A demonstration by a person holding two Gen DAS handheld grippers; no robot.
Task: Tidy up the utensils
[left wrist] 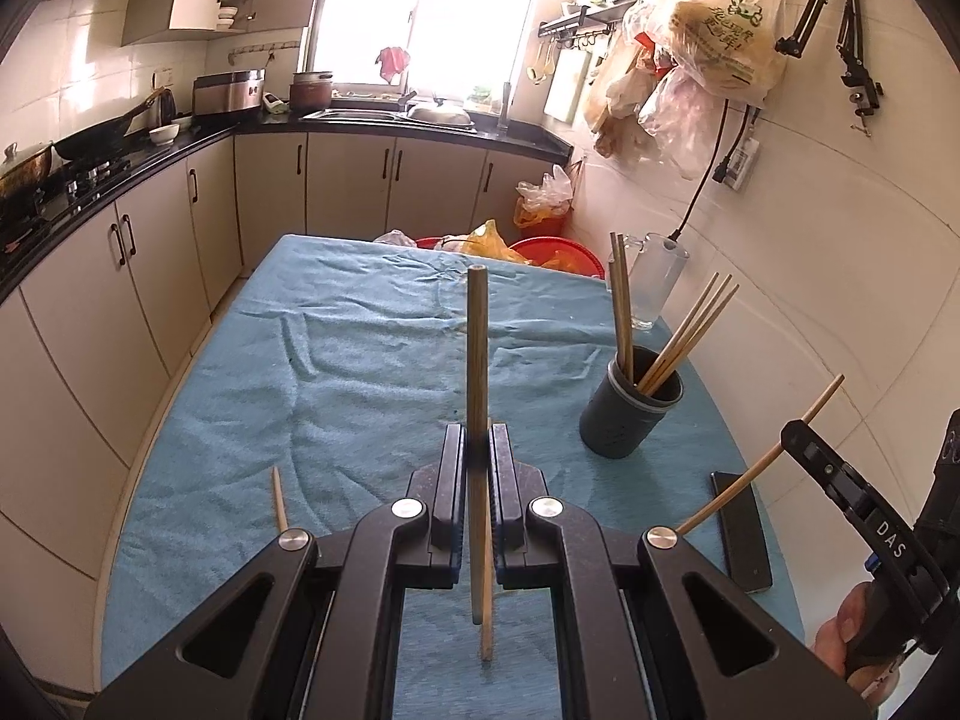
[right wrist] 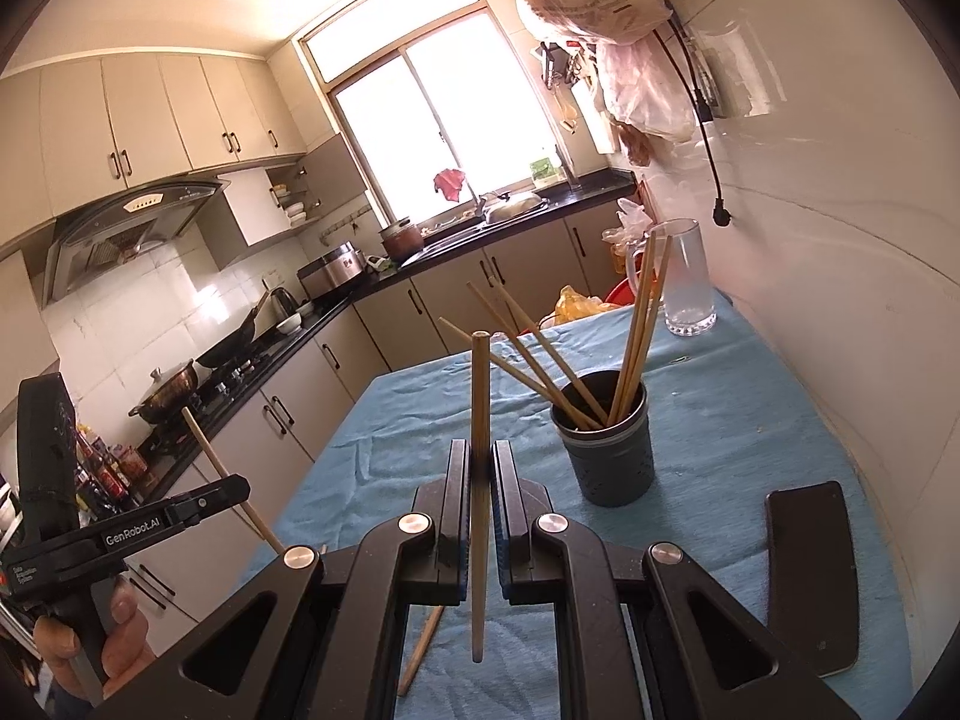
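My left gripper (left wrist: 477,450) is shut on a wooden chopstick (left wrist: 477,348) held upright above the blue cloth. My right gripper (right wrist: 480,468) is shut on another wooden chopstick (right wrist: 480,396), also upright. A dark grey holder cup (left wrist: 630,414) with several chopsticks stands to the right on the table; it also shows in the right wrist view (right wrist: 606,444). The right gripper (left wrist: 798,444) shows at the right edge of the left wrist view, its chopstick (left wrist: 744,480) tilted. The left gripper (right wrist: 228,495) shows at the left of the right wrist view. A loose chopstick (left wrist: 279,498) lies on the cloth, and another loose chopstick (right wrist: 420,648) lies under my right gripper.
A black phone (left wrist: 741,531) lies on the blue-cloth table (left wrist: 336,360) near the wall, also seen in the right wrist view (right wrist: 810,576). A clear glass pitcher (right wrist: 687,276) stands at the far right corner. Kitchen cabinets run along the left; red basins sit beyond the table's far edge.
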